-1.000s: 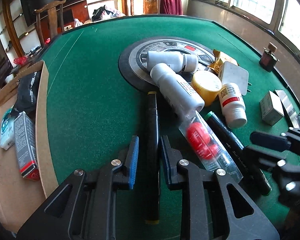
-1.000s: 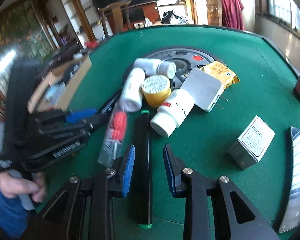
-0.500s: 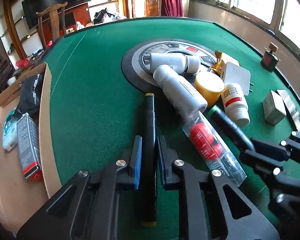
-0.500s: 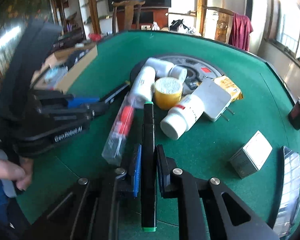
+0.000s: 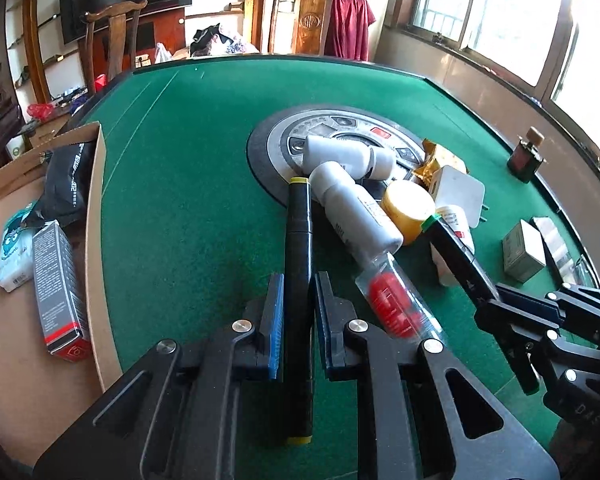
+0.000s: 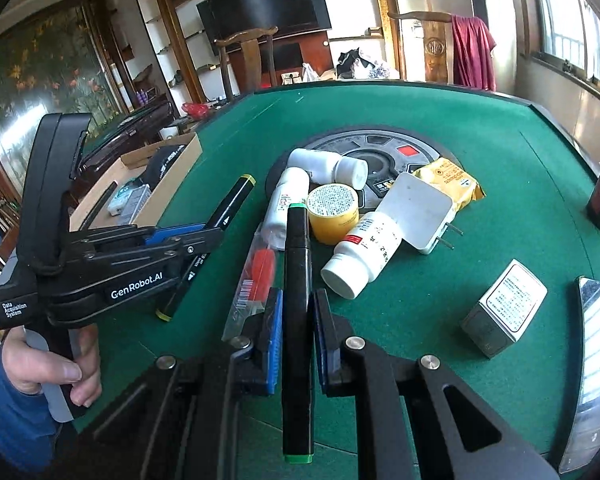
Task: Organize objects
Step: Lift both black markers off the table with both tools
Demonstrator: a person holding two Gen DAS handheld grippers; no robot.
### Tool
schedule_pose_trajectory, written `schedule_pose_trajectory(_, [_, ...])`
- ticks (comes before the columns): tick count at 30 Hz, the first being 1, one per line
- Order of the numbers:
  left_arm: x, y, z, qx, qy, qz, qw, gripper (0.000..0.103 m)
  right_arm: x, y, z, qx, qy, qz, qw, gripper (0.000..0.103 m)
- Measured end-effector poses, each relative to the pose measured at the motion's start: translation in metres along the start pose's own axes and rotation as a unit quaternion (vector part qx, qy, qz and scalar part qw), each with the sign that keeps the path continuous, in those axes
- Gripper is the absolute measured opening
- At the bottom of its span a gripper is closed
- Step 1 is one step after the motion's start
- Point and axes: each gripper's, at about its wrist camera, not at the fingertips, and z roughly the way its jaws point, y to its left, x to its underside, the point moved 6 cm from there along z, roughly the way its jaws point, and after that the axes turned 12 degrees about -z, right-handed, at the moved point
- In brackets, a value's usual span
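Green felt covers the desk. Each claw is clamped on a black marker lying along its fingers: the left claw holds the yellow-capped marker, the right claw the green-capped marker. To the left, nearer the left claw, sits the cardboard box, its far side cut off. Whether either marker's far tip touches the felt is unclear.

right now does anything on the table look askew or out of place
Yes: the bottles and yellow jar lie jumbled in a heap, tipped on their sides, partly over the round centre panel. Nothing looks spilled or broken.
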Motion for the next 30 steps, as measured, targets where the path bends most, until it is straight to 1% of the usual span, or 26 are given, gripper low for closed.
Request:
schedule_pose_trajectory(12, [0.000,0.000,-0.004,0.010,-0.006,-0.003,0.9999,0.014,0.001,0.004,0.003,-0.002,0.001,0.003,1.000,0.013])
schedule_pose_trajectory(30, [-0.003,0.000,-0.013,0.038,-0.014,-0.017,0.9990,0.014,0.003,-0.003,0.003,0.000,0.000,0.015,1.000,0.013])
